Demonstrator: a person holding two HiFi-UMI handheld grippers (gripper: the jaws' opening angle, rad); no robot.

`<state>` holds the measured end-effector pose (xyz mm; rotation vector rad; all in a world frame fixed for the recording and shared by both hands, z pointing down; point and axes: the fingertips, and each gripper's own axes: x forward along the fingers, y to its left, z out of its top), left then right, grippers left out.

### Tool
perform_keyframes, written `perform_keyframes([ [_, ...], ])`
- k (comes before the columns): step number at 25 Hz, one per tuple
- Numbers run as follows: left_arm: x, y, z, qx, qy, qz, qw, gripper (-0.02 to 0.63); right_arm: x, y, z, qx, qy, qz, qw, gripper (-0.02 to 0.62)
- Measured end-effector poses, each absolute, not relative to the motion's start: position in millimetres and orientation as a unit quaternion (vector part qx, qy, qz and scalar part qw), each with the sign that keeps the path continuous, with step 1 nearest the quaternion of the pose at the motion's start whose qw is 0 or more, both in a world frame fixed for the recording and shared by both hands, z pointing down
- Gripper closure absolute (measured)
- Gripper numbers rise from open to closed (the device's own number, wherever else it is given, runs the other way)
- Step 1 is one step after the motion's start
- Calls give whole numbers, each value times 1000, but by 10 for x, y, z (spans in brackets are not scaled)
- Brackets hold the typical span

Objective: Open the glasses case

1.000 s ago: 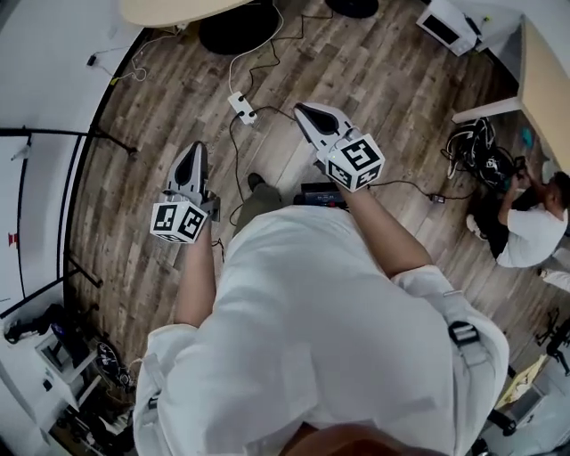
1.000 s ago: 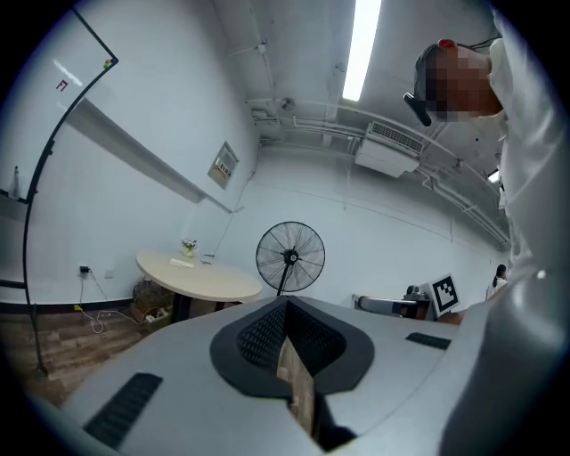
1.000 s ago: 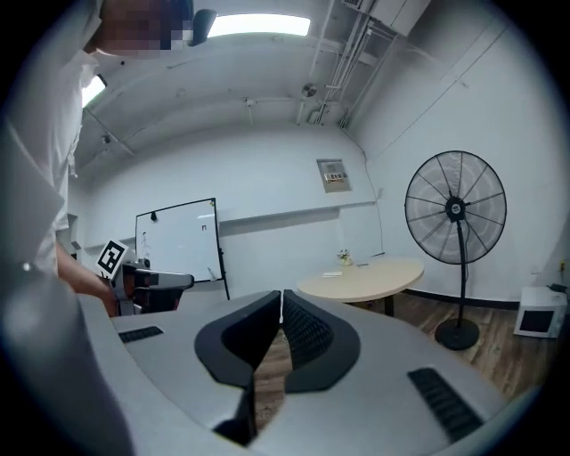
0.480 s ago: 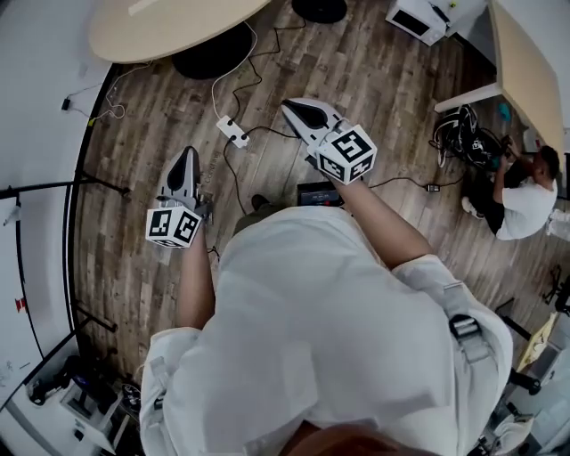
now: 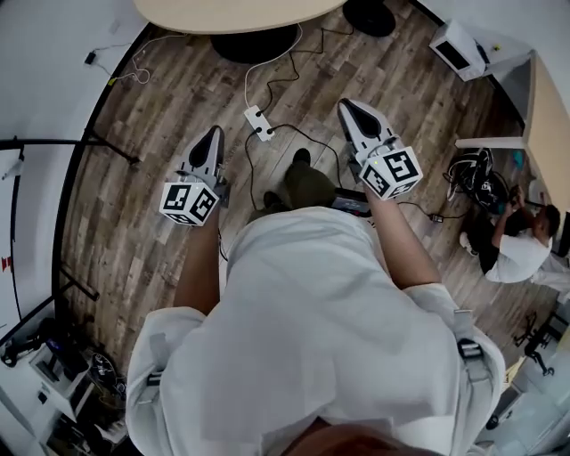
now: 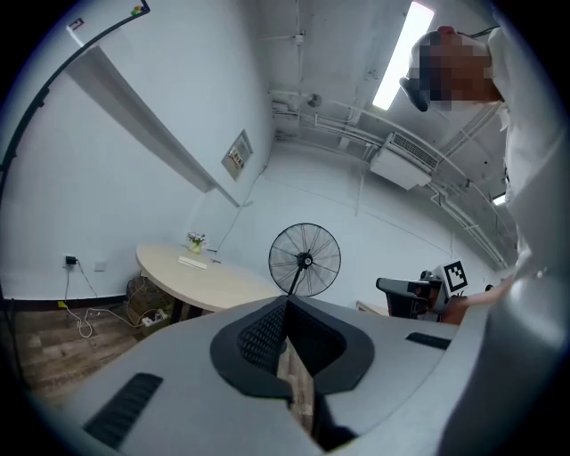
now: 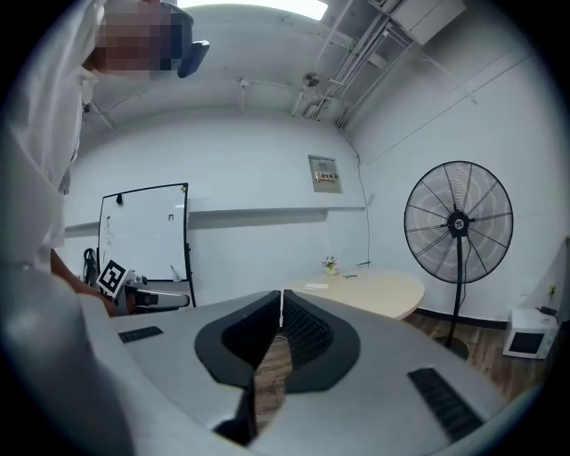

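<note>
Room: a wood-plank floor bounded by white walls. A round pale table lies at the top edge of the head view; a white power strip with trailing cables lies on the floor just below it. A second person sits on the floor at the right edge, near a tangle of black gear. The gripper views add a standing fan beside the table and a whiteboard against the far wall.

Left gripper: held over bare floor, left of the power strip, pointing toward the table. Its jaws are closed tip to tip, with only a thin wedge of floor showing behind the pads; nothing is held between them.

Right gripper: held over bare floor, right of the power strip, well apart from the left gripper. Its jaws likewise meet at the tips and hold nothing.

Glasses case: seen in no view, so its place relative to either pair of jaws cannot be told.
</note>
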<state>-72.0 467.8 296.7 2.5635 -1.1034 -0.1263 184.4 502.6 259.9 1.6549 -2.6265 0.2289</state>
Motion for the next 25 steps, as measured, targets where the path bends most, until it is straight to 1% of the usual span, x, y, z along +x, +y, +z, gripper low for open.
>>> perform_keyframes([
  [9,-687,3773,3035,901,-395,-32,177,594,1713,3890,2783,500,-862,89,3,568],
  [18,-389,2461,3011,887,-426,-8,175,594,1894,2385,2870,452,-887,95,2,568],
  [25,-230,1698,2868,875,-456,6,165,594,1997,1520,2888,410,-906,102,-5,568],
])
